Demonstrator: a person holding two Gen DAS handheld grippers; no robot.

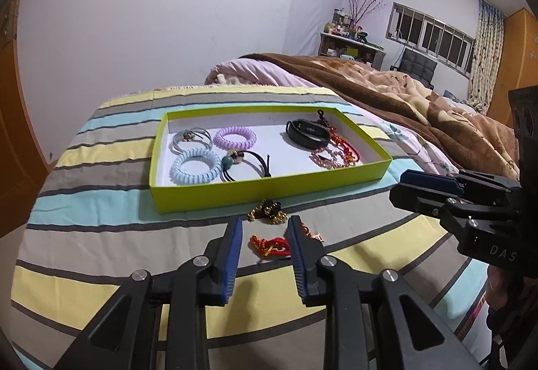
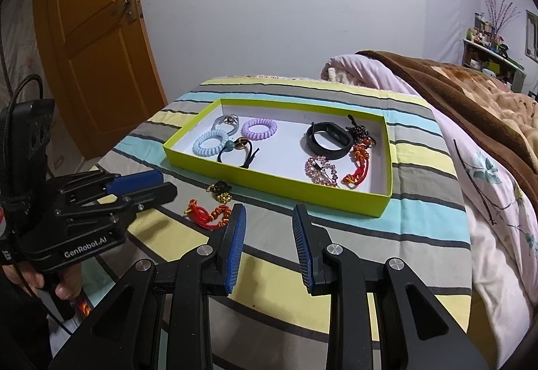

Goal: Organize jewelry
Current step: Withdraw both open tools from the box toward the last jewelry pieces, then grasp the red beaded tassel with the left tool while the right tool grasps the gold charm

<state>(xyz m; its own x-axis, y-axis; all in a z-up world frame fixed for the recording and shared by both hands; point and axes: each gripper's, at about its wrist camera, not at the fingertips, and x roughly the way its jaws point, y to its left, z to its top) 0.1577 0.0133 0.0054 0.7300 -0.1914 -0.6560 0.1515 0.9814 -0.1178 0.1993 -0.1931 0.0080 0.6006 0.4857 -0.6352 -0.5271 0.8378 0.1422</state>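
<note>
Red knotted cord (image 1: 270, 245) lies on the bed crosswise just ahead of the left tool (image 1: 265, 232), spread and empty; right tool (image 2: 267, 218) also spread, farther off.

bed (image 1: 101, 141): striped sheet, yellow, grey, blue | on it: lime-green tray (image 1: 269, 190); red-gold cord charm (image 1: 270, 245) and black-gold charm (image 1: 267, 212) just before tray | behind: brown blanket (image 1: 386, 90)

One tray (image 1: 269, 198). Inside: two coil ties (image 1: 194, 166), one silver bangle (image 1: 191, 138), one beaded elastic (image 1: 250, 163), one black band (image 1: 307, 134), three charms (image 1: 331, 158). Outside, on the bed: two charms (image 1: 269, 245).
</note>
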